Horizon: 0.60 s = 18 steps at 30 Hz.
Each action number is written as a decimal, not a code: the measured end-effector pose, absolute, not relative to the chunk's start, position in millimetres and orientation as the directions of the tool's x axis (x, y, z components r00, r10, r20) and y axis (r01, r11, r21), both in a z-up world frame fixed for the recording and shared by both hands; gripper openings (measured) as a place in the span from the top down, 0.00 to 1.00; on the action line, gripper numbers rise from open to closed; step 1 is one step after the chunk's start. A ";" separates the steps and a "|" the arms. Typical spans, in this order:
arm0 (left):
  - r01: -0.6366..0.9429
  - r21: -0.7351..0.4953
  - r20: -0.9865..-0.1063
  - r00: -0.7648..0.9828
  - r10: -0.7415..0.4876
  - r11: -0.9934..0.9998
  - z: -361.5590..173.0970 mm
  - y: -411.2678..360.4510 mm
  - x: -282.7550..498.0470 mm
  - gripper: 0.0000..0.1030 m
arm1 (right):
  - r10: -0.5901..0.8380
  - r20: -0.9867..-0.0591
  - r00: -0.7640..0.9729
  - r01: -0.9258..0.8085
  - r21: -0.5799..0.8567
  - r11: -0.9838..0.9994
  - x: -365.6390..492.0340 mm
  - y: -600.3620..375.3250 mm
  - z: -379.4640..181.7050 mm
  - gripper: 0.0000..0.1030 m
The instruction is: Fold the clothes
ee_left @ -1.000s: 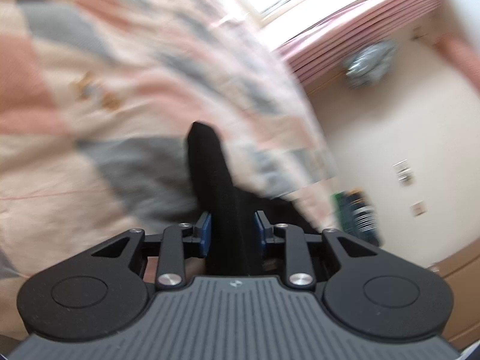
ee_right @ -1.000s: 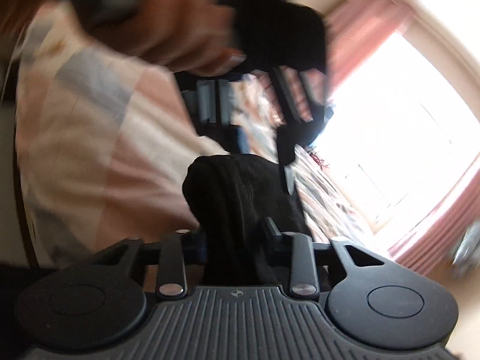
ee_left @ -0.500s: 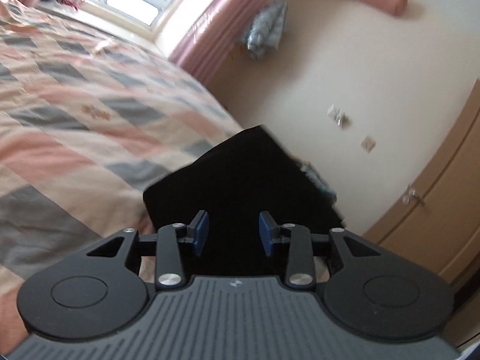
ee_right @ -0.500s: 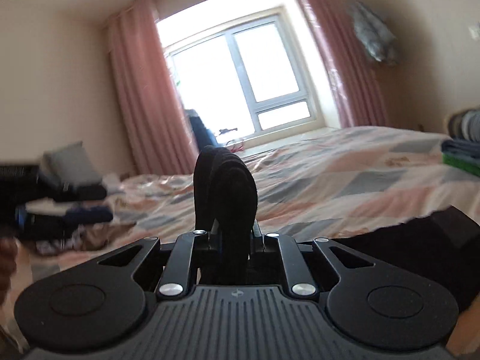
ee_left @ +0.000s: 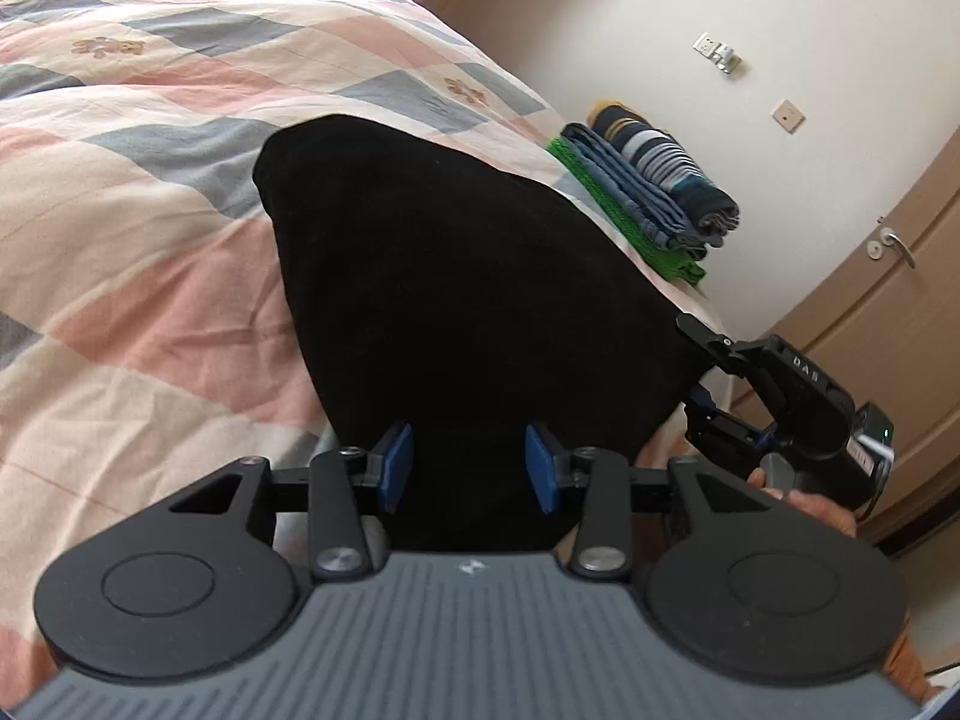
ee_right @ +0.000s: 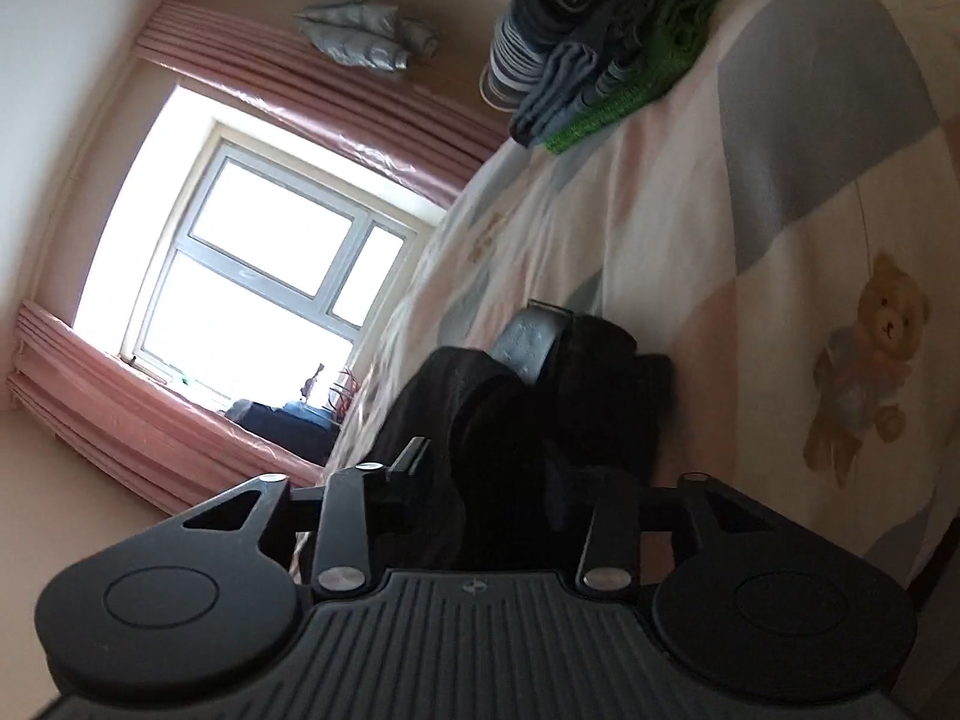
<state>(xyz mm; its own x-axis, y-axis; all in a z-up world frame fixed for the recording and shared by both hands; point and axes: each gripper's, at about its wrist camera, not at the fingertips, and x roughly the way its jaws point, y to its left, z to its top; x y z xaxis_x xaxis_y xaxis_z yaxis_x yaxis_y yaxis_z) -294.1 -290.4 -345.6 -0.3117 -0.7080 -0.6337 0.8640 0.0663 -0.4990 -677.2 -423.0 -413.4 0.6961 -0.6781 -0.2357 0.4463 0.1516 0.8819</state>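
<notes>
A black garment (ee_left: 456, 276) lies folded flat on the checked quilt (ee_left: 150, 192), near the bed's edge. My left gripper (ee_left: 468, 468) hovers over its near edge with the blue pads (ee_left: 397, 468) apart; the cloth lies below them, not pinched. My right gripper (ee_left: 708, 372) shows at the right of the left wrist view, at the garment's right corner. In the right wrist view the right gripper (ee_right: 480, 480) has bunched black garment (ee_right: 540, 396) between its jaws, which are wide apart.
A stack of folded clothes (ee_left: 654, 192), green, blue and striped, sits on the bed's far corner; it also shows in the right wrist view (ee_right: 600, 42). A wooden door (ee_left: 888, 300) is at the right. A window with pink curtains (ee_right: 252, 264) is behind.
The garment went from hanging pinched in both grippers to lying flat on the quilt. My left gripper let go and opened. The right gripper swung down to the garment's right corner and opened wider.
</notes>
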 end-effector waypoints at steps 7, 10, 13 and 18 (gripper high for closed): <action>0.894 -0.443 -0.653 -0.272 -0.707 0.065 -343.6 -305.5 -303.6 0.67 | -0.674 -0.232 0.701 0.543 0.786 0.294 -648.9 -446.7 -365.8 0.83; 0.908 -0.418 -0.650 -0.269 -0.711 0.038 -340.5 -317.0 -313.5 0.67 | -0.716 -0.172 0.677 0.570 0.737 0.363 -654.2 -428.8 -335.1 0.84; 0.934 -0.356 -0.674 -0.240 -0.699 0.022 -342.2 -327.2 -323.6 0.67 | -0.747 -0.233 0.623 0.608 0.745 0.275 -668.4 -430.9 -344.4 0.84; 0.942 -0.336 -0.690 -0.234 -0.685 0.017 -338.8 -335.2 -322.3 0.71 | -0.755 -0.369 0.542 0.636 0.768 0.081 -682.1 -435.6 -406.1 0.85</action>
<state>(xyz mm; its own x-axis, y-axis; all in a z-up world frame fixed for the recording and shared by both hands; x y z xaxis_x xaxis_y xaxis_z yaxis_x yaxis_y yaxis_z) -322.3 -335.2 -338.8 -0.2342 -0.6850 -0.6899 0.9416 0.0169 -0.3363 -682.1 -435.6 -406.1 0.5424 -0.7545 -0.3695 0.6356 0.0810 0.7677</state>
